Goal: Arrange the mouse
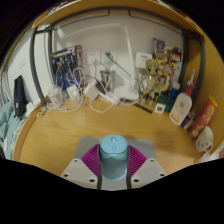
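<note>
At the bottom centre of the frame the hand-held gripper [113, 172] is closed on a pale blue mouse [113, 157] — both pink pads [92, 160] press its sides. The mouse sits raised above the wooden bench [60, 135]. Cables [95, 95] and small figurines [155, 85] crowd the bench's far edge, upper centre and right.

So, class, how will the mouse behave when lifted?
The mouse looks like hard, smooth plastic, so probably stiff yet slippery. Its rounded sides, pressed between the gripper pads, may let it slip forward.
</note>
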Demonstrator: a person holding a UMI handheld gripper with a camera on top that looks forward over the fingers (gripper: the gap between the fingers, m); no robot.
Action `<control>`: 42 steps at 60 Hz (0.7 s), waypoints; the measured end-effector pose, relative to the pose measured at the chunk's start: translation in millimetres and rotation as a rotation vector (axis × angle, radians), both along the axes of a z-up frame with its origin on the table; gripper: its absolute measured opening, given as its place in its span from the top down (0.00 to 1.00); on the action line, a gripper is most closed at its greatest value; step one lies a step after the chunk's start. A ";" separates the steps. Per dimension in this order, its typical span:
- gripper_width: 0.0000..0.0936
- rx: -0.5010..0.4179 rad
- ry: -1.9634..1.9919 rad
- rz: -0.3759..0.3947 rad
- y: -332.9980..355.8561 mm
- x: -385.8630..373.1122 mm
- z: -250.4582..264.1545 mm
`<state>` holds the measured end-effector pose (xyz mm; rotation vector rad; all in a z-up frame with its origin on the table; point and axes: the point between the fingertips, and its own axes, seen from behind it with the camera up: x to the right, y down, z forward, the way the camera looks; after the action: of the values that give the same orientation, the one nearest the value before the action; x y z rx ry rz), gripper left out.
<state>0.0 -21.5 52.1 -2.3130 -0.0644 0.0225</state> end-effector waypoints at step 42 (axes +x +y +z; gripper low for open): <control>0.13 -0.029 0.041 -0.067 -28.9 18.0 33.7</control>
<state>18.0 -50.4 85.7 -2.3417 0.0352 0.0372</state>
